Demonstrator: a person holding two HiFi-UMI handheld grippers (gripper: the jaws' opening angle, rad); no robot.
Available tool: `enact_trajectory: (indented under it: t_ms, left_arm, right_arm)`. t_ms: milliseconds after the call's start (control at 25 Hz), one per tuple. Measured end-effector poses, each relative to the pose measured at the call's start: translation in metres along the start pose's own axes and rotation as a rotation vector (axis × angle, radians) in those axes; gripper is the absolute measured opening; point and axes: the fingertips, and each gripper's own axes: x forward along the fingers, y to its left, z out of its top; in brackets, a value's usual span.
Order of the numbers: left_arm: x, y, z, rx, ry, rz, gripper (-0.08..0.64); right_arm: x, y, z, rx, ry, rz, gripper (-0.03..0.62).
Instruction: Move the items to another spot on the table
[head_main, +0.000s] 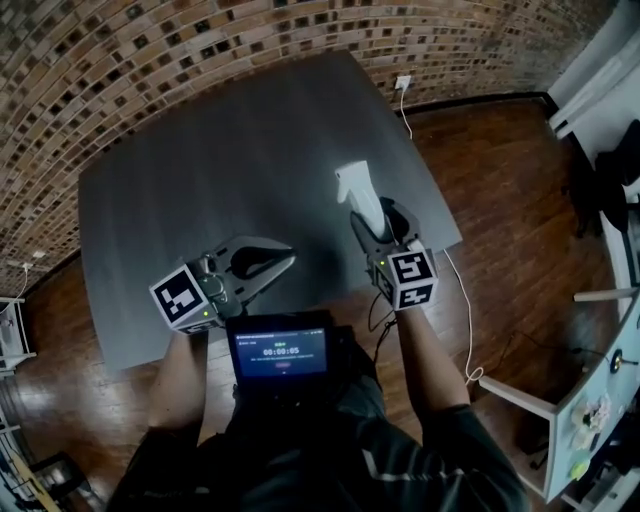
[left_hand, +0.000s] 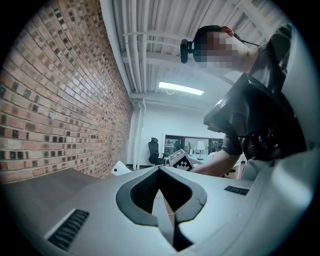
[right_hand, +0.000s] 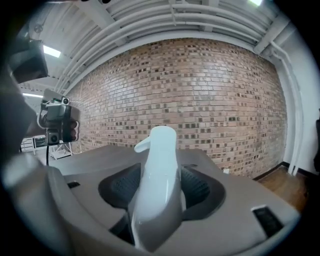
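Note:
My right gripper (head_main: 374, 214) is shut on a tall white plastic item with a nozzle-like top (head_main: 358, 192), held upright above the right part of the grey table (head_main: 200, 170). In the right gripper view the white item (right_hand: 157, 185) stands between the padded jaws of the right gripper (right_hand: 156, 196) and hides their middle. My left gripper (head_main: 280, 260) hovers over the table's near edge, shut with nothing in it. In the left gripper view the left gripper (left_hand: 165, 202) has its jaws together, and the white item (left_hand: 120, 168) shows small beyond them.
A brick wall (head_main: 150, 50) runs behind the table. A white cable (head_main: 466, 305) trails from a wall socket (head_main: 403, 82) down the table's right side over the wooden floor. White furniture (head_main: 590, 410) stands at the right. A small screen (head_main: 281, 353) sits at my chest.

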Motion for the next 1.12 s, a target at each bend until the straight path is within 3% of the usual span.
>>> enact_trajectory:
  t_ms: [440, 800, 1120]
  left_arm:
    - [-0.058, -0.023, 0.038, 0.063, -0.004, 0.154, -0.003]
    - [-0.17, -0.068, 0.061, 0.128, -0.04, 0.344, -0.004]
    - [-0.298, -0.135, 0.072, 0.16, -0.058, 0.504, -0.003]
  right_arm:
    - [-0.002, 0.083, 0.058, -0.016, -0.081, 0.19, 0.258]
    - [0.005, 0.215, 0.087, -0.09, -0.11, 0.375, 0.258]
    - [-0.005, 0.36, 0.093, -0.117, -0.102, 0.511, 0.258]
